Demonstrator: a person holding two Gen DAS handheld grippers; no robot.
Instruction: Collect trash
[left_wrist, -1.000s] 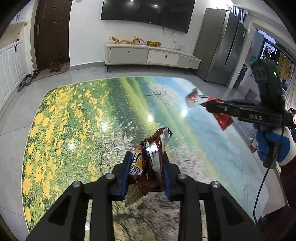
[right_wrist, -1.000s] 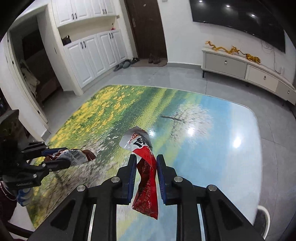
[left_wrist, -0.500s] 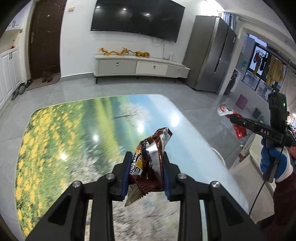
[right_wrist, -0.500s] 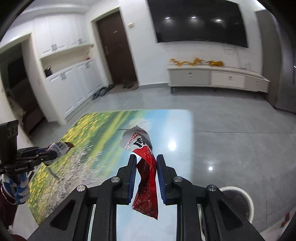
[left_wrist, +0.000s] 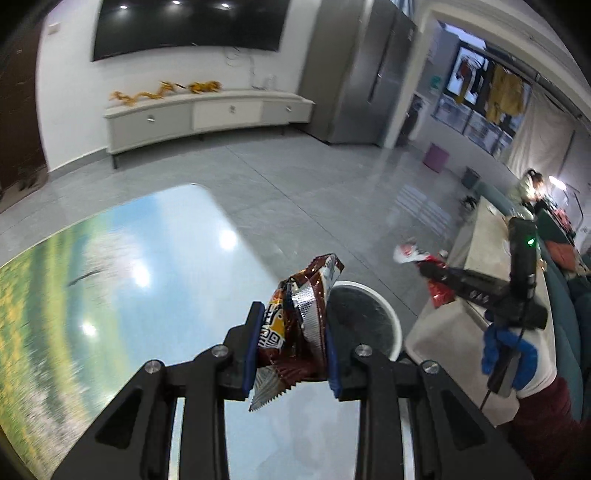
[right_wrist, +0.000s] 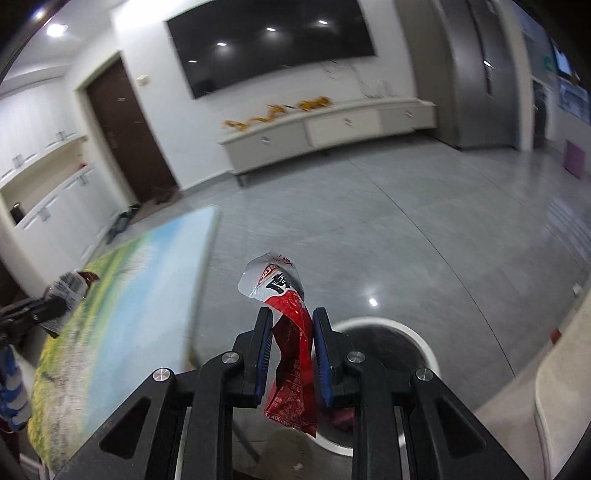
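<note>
My left gripper (left_wrist: 292, 341) is shut on a crumpled brown snack wrapper (left_wrist: 301, 306), held above the right end of the landscape-printed table (left_wrist: 110, 288). My right gripper (right_wrist: 291, 354) is shut on a red and white wrapper (right_wrist: 290, 339), which hangs over the white-rimmed round bin (right_wrist: 417, 339) on the floor. The left wrist view shows that bin (left_wrist: 373, 317) just past the table's end, partly behind my fingers. Farther right there, the right gripper (left_wrist: 424, 271) carries the red wrapper (left_wrist: 413, 254). The left gripper (right_wrist: 48, 308) and brown wrapper (right_wrist: 72, 286) appear at the left edge of the right wrist view.
Grey tiled floor (right_wrist: 406, 221) spreads beyond the table. A low white cabinet (left_wrist: 207, 114) stands under a wall television (left_wrist: 184, 26). A steel fridge (left_wrist: 358, 74) is at the back right. A pale sofa edge (left_wrist: 491, 240) lies to the right, near a gloved hand (left_wrist: 506, 350).
Both grippers have swung right, from over the middle of the table to its right end. The bin has come into view under them. Both wrappers stay gripped.
</note>
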